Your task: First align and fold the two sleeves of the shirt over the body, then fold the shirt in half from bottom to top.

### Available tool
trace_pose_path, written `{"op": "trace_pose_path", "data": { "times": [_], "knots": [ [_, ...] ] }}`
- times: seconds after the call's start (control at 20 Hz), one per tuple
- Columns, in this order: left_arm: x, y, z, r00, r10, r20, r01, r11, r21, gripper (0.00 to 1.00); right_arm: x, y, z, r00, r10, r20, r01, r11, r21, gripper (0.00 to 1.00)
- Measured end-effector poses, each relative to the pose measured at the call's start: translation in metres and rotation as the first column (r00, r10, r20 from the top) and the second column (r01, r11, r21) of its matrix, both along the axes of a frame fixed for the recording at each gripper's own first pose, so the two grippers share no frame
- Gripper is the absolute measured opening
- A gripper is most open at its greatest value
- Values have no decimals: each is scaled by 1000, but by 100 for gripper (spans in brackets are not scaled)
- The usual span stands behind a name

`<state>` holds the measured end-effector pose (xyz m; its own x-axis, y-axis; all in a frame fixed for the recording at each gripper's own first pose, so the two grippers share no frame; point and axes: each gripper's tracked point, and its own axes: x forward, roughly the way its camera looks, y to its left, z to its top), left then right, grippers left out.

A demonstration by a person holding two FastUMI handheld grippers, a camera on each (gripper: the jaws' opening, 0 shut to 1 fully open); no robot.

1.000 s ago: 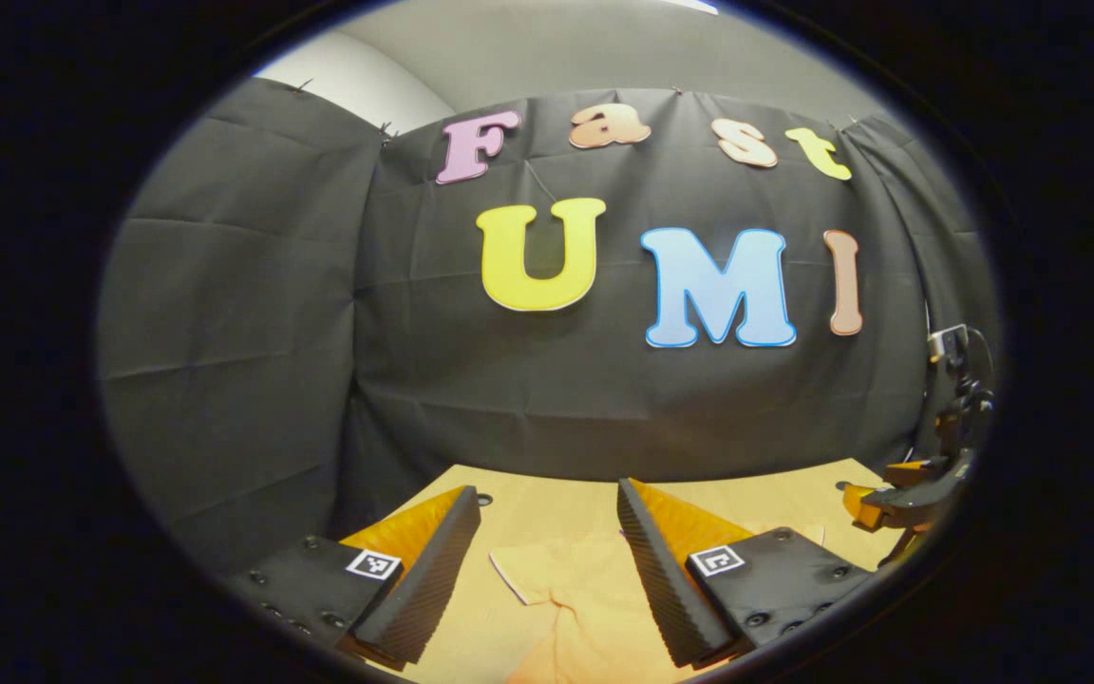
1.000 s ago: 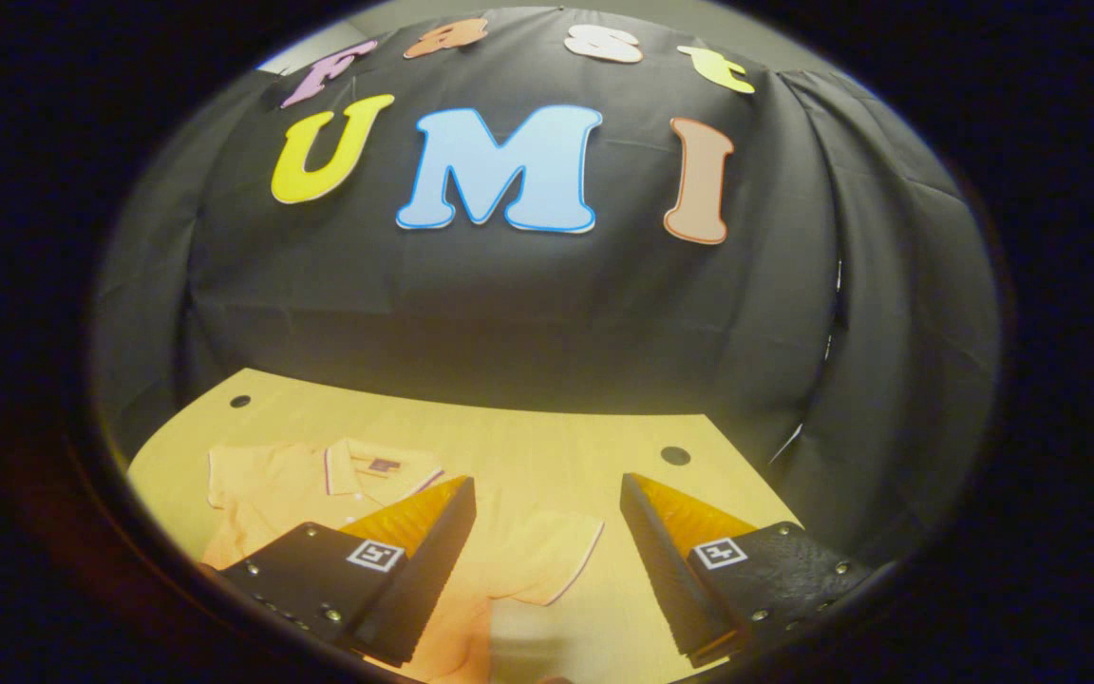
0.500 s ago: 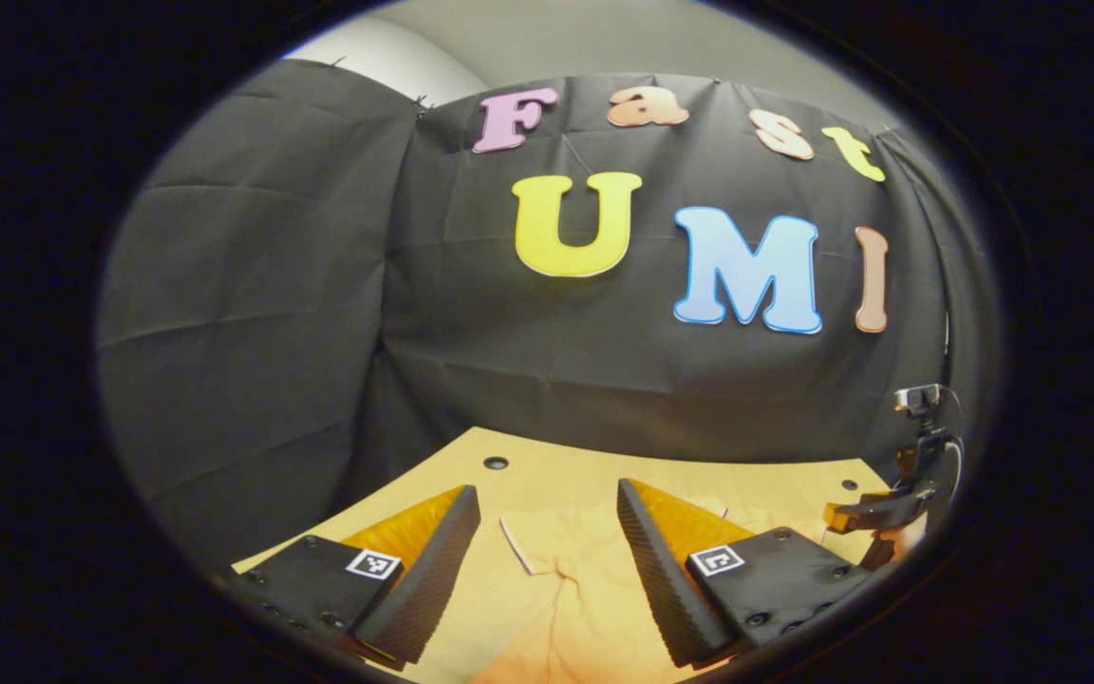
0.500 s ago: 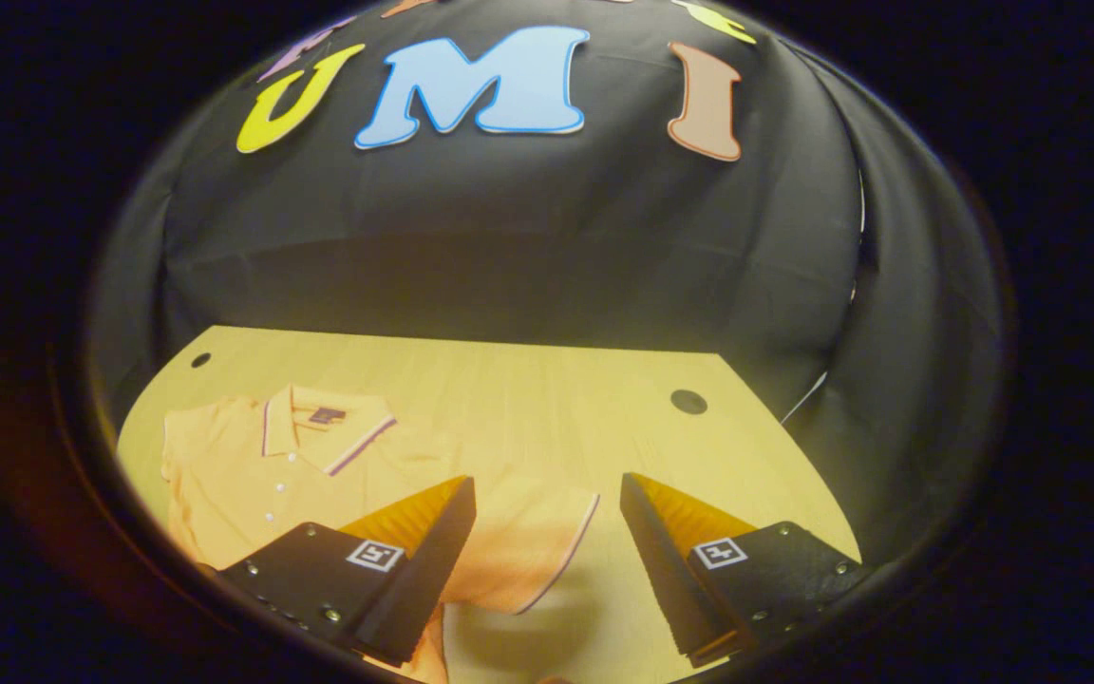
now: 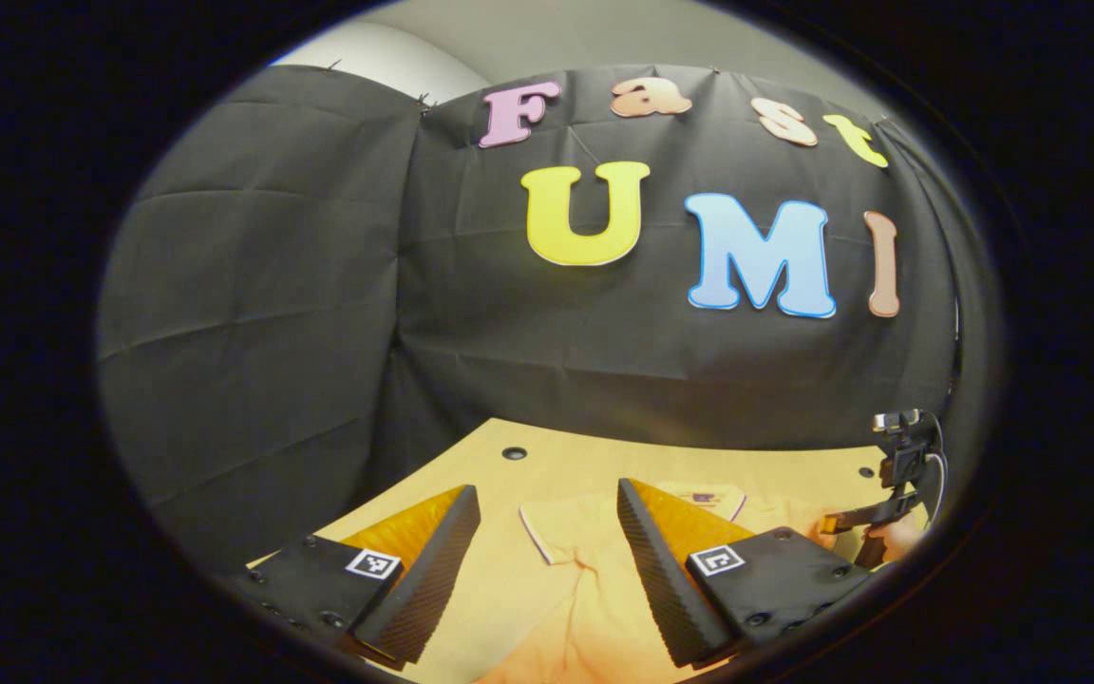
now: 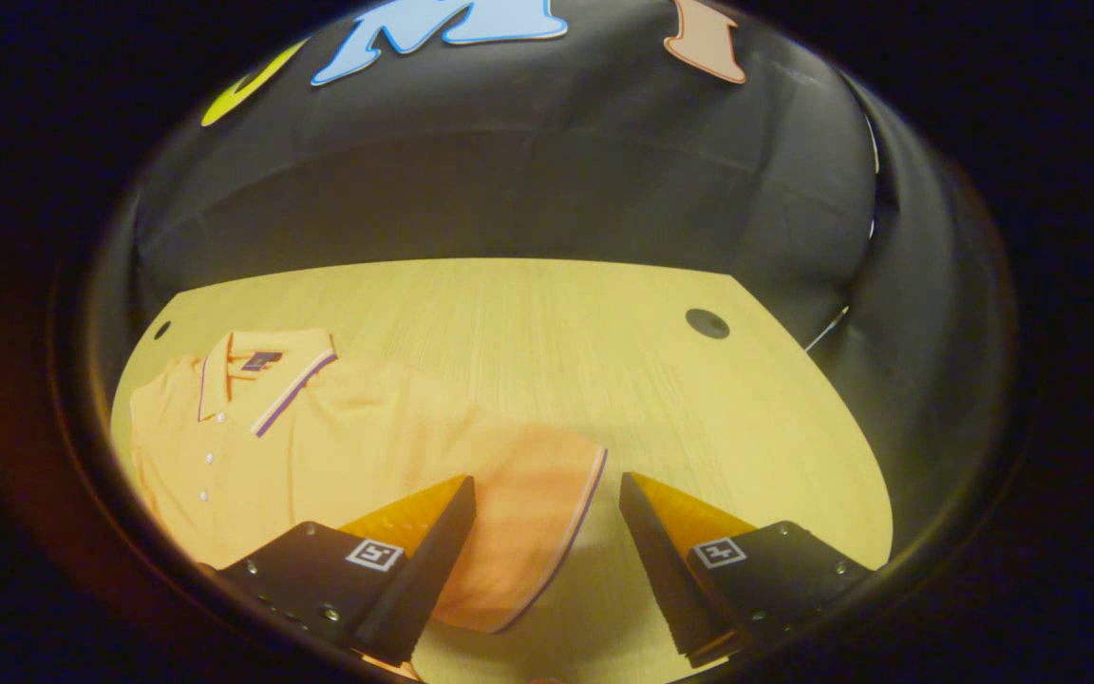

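Right gripper (image 6: pixel 547 494) nearest in the right gripper view, fingers spread wide, nothing between them, hovering over the end of the shirt's sleeve (image 6: pixel 533 513); the striped cuff edge runs between the two fingers but whether either touches the cloth, can't tell. Left gripper (image 5: pixel 547 503) in the left gripper view also spread, empty, poised above the other sleeve (image 5: pixel 556 537), cuff edge lying between its fingers. Just past that, the orange polo shirt (image 6: pixel 338 446) lies flat on the wooden table (image 6: pixel 604 361), front up, buttons visible down the placket, collar (image 6: pixel 257 366) toward the far side with a dark label inside it. Both sleeves spread outward from the body, neither folded in. In the left gripper view the other gripper (image 5: pixel 865 522) shows far off at the right edge with a bit of the hand holding it, low near the table. Farther back, a round hole (image 6: pixel 707 323) in the tabletop, then the black cloth wall (image 6: pixel 509 190). Progress judgement: nothing folded so far; shirt fully laid out. Looks like the approach for grasping both sleeves. Left to do: pinch each cuff, bring both sleeves over the body, then fold bottom hem up to the collar.
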<state>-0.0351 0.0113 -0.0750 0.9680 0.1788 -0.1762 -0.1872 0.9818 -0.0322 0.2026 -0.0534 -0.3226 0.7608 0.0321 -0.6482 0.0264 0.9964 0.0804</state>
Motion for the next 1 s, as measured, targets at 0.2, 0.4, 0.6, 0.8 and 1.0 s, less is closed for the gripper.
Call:
{"op": "trace_pose_path", "data": {
  "times": [0.2,0.4,0.6,0.8,1.0],
  "knots": [
    [0,-7,1,1000,-8,3,8,1000,9,93,2,1,-9,999,-12,-35,14,998,55,95],
    [2,-13,3,1000,-16,2,16,1000,12,93,1,1,-11,999,-14,-52,19,996,87,80],
    [2,-18,3,1000,-21,3,21,1000,12,94,2,6,-10,999,14,-42,-10,997,81,38],
    [1,-16,3,1000,-13,7,12,1000,12,94,2,16,-9,999,43,-32,-40,996,84,8],
    [-2,-14,3,1000,4,5,-4,1000,6,95,4,19,9,1000,30,7,-31,998,58,0]
  ]
}}
